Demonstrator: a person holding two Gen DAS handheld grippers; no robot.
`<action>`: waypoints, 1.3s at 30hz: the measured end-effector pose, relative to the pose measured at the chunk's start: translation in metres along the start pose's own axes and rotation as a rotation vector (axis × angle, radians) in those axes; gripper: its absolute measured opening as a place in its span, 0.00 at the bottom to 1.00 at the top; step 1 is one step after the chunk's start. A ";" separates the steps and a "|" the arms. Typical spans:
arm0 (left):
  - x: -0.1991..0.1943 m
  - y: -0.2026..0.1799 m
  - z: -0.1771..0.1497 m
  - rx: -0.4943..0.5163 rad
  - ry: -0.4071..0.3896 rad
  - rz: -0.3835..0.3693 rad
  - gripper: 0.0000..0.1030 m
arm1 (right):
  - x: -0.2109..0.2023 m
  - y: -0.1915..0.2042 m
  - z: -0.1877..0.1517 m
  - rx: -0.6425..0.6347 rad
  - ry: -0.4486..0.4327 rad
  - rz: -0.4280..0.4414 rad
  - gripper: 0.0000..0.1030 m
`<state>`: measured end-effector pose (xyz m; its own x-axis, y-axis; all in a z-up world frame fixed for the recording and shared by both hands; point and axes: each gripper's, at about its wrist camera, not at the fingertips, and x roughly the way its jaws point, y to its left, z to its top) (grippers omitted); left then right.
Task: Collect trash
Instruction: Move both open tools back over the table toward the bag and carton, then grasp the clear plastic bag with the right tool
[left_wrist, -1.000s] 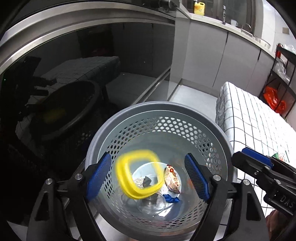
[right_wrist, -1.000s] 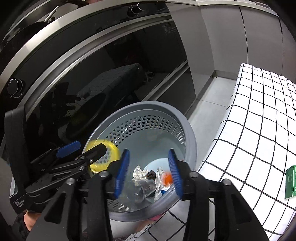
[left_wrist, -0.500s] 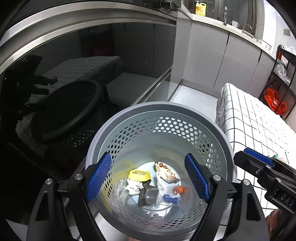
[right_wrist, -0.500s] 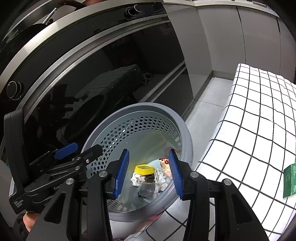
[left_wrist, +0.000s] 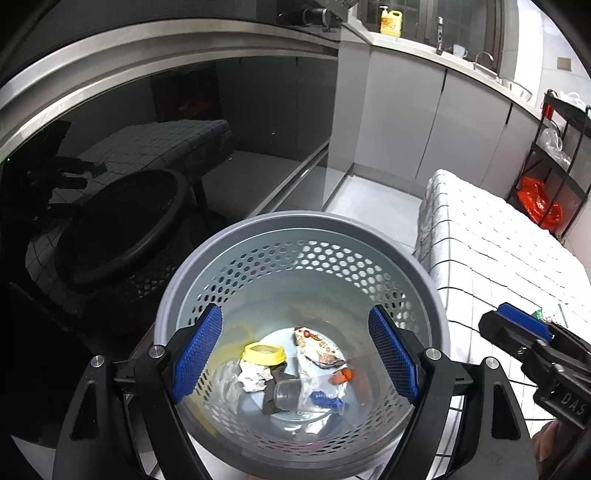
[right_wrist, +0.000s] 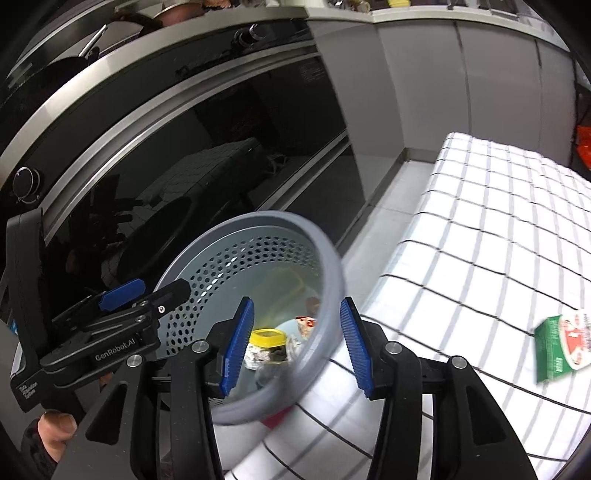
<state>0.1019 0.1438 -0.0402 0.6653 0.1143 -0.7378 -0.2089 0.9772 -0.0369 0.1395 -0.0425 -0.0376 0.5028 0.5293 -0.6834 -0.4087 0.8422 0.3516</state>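
Bin (left_wrist: 295, 229), grey, perforated wall, round rim: seen from the left wrist view directly below and ahead of the left claw (left_wrist: 295, 354), whose blue pads (left_wrist: 197, 350) stand spread wide with nothing between them. Contents on the bin floor: yellow lid (left_wrist: 264, 353), crumpled foil (left_wrist: 253, 376), printed wrapper (left_wrist: 317, 347), clear plastic cup (left_wrist: 295, 397) lying on its side with its long axis running left to right, small orange piece (left_wrist: 341, 376), blue scrap (left_wrist: 325, 398). Right claw (left_wrist: 524, 332) enters at the lower right edge of this view, over the checked cloth (left_wrist: 491, 251) that covers the surface beside the bin. Dark glass oven front (left_wrist: 147, 147) behind the bin; yellow bottle (left_wrist: 390, 20) on the far counter. Right wrist view: right claw (right_wrist: 295, 343) spread open and empty, straddling the near rim of the bin (right_wrist: 325, 258), one pad inside the rim line and one over the cloth (right_wrist: 480, 221). Yellow lid (right_wrist: 269, 338) and foil (right_wrist: 258, 356) visible past the pad. Left claw (right_wrist: 147, 295) at left, level with the bin's far wall. Green carton (right_wrist: 561, 343), blurred, lies on the cloth well off to the right of the right claw, apart from the bin; its long axis cannot be told. Judgement: carton is the one uncollected item in sight; the right claw is the nearer and would swing rightward, away from the bin, to reach it.
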 end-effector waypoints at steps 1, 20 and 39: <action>-0.001 -0.003 0.000 0.004 -0.002 -0.006 0.78 | -0.007 -0.005 -0.002 0.005 -0.011 -0.013 0.48; -0.024 -0.127 -0.021 0.210 -0.017 -0.225 0.82 | -0.153 -0.147 -0.057 0.236 -0.211 -0.407 0.63; -0.019 -0.292 -0.028 0.414 -0.021 -0.397 0.85 | -0.173 -0.235 -0.086 0.392 -0.135 -0.492 0.69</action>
<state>0.1305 -0.1492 -0.0346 0.6508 -0.2760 -0.7073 0.3548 0.9342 -0.0381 0.0837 -0.3408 -0.0571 0.6626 0.0580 -0.7467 0.1899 0.9514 0.2424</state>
